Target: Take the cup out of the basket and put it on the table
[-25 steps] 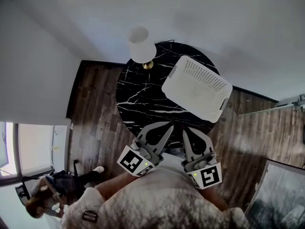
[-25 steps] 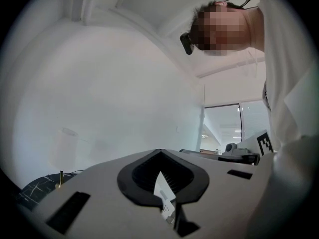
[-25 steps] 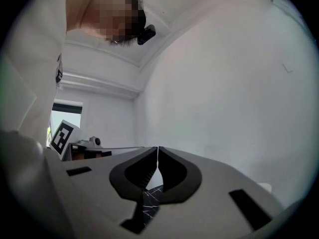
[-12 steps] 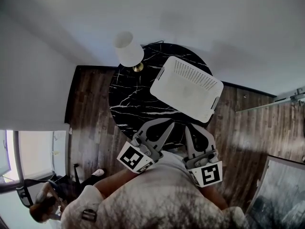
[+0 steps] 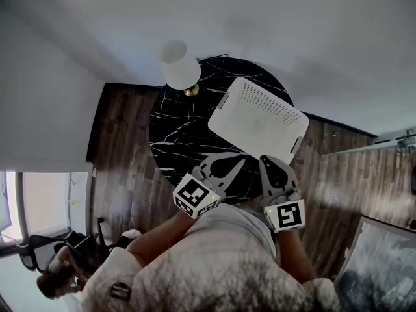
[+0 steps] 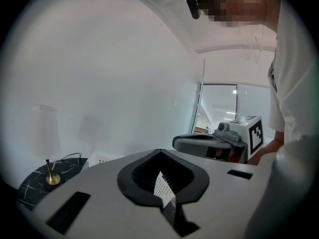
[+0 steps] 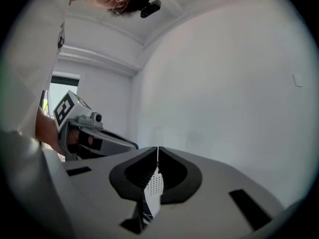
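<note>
Left gripper view is showing us the left gripper [image 6: 159,152] with its jaws pressed together on nothing, and the right gripper view is showing the right gripper [image 7: 158,149] likewise closed and empty. In the head view we are holding both side by side over the near edge of the round black marble desk [image 5: 172,142]. The white basket [image 5: 276,106] is sitting on the desk's far right part, near a white lamp [image 5: 179,67]. We are not making out the cup inside it; the basket's inside is too pale to tell.

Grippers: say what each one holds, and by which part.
Nothing is held. The left gripper and the right gripper both have their jaws together, empty.
</note>
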`<control>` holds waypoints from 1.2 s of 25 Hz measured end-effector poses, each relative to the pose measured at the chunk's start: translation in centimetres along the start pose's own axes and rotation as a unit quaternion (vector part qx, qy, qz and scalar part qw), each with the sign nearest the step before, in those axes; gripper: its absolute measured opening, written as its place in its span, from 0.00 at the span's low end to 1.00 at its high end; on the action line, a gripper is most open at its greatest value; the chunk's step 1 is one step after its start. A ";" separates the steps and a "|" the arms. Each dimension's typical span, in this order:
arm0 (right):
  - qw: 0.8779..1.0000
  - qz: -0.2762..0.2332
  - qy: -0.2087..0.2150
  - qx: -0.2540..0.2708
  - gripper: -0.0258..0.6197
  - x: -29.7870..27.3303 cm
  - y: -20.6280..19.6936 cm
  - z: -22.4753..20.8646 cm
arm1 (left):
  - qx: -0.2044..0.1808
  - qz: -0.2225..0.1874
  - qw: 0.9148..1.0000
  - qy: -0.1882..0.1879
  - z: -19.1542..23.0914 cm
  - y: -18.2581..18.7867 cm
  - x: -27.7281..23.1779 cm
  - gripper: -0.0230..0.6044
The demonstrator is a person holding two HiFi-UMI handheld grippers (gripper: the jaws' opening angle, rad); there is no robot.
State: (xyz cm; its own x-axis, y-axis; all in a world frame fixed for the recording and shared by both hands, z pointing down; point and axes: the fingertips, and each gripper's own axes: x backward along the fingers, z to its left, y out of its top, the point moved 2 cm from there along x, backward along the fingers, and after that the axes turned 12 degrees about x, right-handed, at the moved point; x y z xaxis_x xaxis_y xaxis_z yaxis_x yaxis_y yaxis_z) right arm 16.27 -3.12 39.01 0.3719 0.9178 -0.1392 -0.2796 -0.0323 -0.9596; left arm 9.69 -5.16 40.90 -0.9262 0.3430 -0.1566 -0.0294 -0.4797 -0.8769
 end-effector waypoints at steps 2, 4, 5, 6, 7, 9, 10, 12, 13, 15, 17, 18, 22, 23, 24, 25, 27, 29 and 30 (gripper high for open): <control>0.999 0.029 0.010 0.017 0.06 -0.8 -1.8 -0.2 | 0.013 0.027 1.000 -0.002 1.2 -1.1 -0.7 0.05; 0.997 0.068 0.025 0.027 0.06 -1.6 -3.6 -0.3 | 0.017 0.047 0.999 0.003 2.4 -2.1 -1.3 0.05; 0.995 0.084 0.030 0.032 0.06 -1.9 -4.4 -0.4 | 0.018 0.054 0.998 0.006 3.0 -2.4 -1.6 0.05; 0.994 0.096 0.033 0.038 0.06 -2.3 -5.0 -0.6 | 0.020 0.059 0.998 0.009 3.6 -2.7 -1.9 0.05; 0.993 0.106 0.035 0.044 0.06 -2.6 -5.5 -0.8 | 0.022 0.065 0.998 0.012 4.2 -2.9 -2.2 0.05; 0.990 0.126 0.038 0.052 0.06 -3.3 -6.7 -1.2 | 0.026 0.077 0.997 0.013 5.2 -3.5 -2.9 0.05; 0.988 0.137 0.042 0.055 0.06 -3.6 -7.3 -1.4 | 0.028 0.083 0.996 0.013 5.6 -3.7 -3.3 0.05; 0.984 0.160 0.054 0.061 0.06 -4.4 -8.7 -1.5 | 0.033 0.095 0.995 0.014 6.5 -4.3 -3.9 0.05; 0.981 0.172 0.063 0.063 0.06 -4.8 -9.5 -1.6 | 0.035 0.101 0.994 0.016 7.0 -4.6 -4.3 0.05; 0.975 0.196 0.080 0.067 0.06 -5.6 -10.9 -1.7 | 0.038 0.116 0.992 0.025 8.0 -5.1 -5.0 0.05; 0.969 0.218 0.095 0.070 0.06 -6.4 -12.3 -1.9 | 0.039 0.135 0.989 0.034 8.9 -5.7 -5.6 0.05; 0.966 0.228 0.101 0.073 0.06 -6.8 -13.0 -2.0 | 0.039 0.143 0.988 0.038 9.4 -6.0 -6.0 0.05; 0.950 0.270 0.131 0.088 0.07 -8.5 -16.0 -2.3 | 0.042 0.162 0.985 0.048 11.2 -6.6 -7.1 0.05; 0.945 0.282 0.139 0.093 0.07 -8.9 -16.8 -2.3 | 0.043 0.164 0.984 0.050 11.7 -6.7 -7.3 0.05; 0.939 0.294 0.147 0.098 0.07 -9.4 -17.7 -2.3 | 0.044 0.167 0.984 0.053 12.1 -6.8 -7.5 0.05; 0.934 0.307 0.155 0.102 0.07 -9.8 -18.6 -2.3 | 0.044 0.170 0.983 0.055 12.5 -6.9 -7.7 0.05; 0.921 0.331 0.172 0.111 0.09 -10.7 -20.2 -2.3 | 0.047 0.177 0.981 0.057 13.1 -7.1 -8.1 0.05; 0.909 0.354 0.185 0.118 0.10 -11.5 -21.9 -2.3 | 0.050 0.185 0.980 0.057 13.7 -7.4 -8.5 0.05; 0.904 0.365 0.189 0.121 0.11 -11.8 -22.7 -2.4 | 0.051 0.188 0.979 0.058 13.9 -7.5 -8.6 0.05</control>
State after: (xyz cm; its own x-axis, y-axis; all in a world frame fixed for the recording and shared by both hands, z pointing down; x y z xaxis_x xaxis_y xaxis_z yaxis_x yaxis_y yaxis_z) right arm 20.30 -14.16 61.85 0.2736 0.4845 -0.8309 -0.7411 -0.4445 -0.5032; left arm 12.66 -15.78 55.14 -0.8303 0.2122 -0.5154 0.2633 -0.6658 -0.6982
